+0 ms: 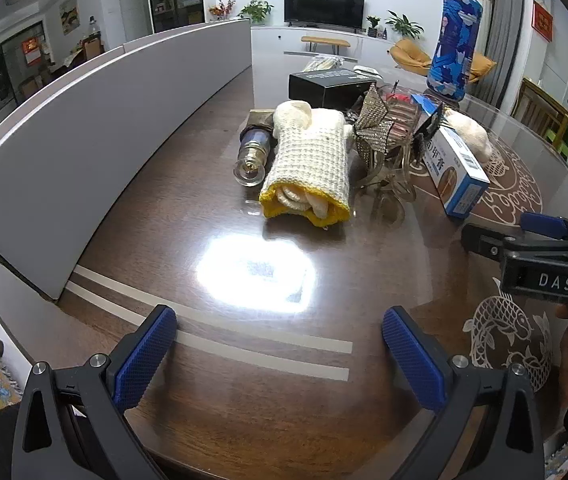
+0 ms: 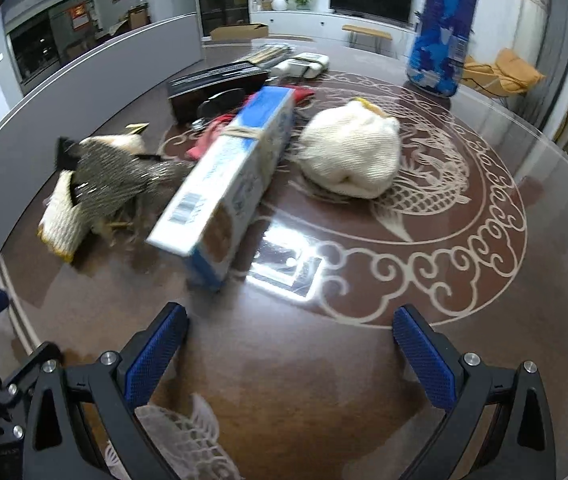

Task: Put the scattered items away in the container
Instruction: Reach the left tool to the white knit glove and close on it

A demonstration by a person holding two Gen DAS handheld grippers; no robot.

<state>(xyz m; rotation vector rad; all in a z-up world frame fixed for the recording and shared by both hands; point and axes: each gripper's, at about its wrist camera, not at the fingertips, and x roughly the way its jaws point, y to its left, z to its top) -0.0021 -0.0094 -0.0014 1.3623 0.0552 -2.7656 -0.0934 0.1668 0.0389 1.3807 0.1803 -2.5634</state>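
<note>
The scattered items lie in the middle of a dark glass-topped round table. A cream knit mitten with a yellow cuff (image 1: 308, 160) (image 2: 64, 220) lies beside a small glass bottle (image 1: 252, 152). Next to them are a sequinned bow clip (image 1: 372, 128) (image 2: 124, 176), a clear claw clip (image 1: 388, 188) and a blue-and-white carton (image 1: 456, 172) (image 2: 232, 184). A second cream mitten (image 2: 352, 156) (image 1: 468, 132) lies right of the carton. A black box (image 1: 332, 84) (image 2: 216, 84) stands behind them. My left gripper (image 1: 280, 356) and my right gripper (image 2: 290, 356) are both open with only bare table between their pads.
A tall blue patterned bottle (image 1: 454, 44) (image 2: 440, 28) stands at the back right. A grey partition panel (image 1: 104, 128) curves along the table's left side. The right gripper's black frame (image 1: 552, 264) shows at the right of the left wrist view. Something red (image 2: 212, 136) lies behind the carton.
</note>
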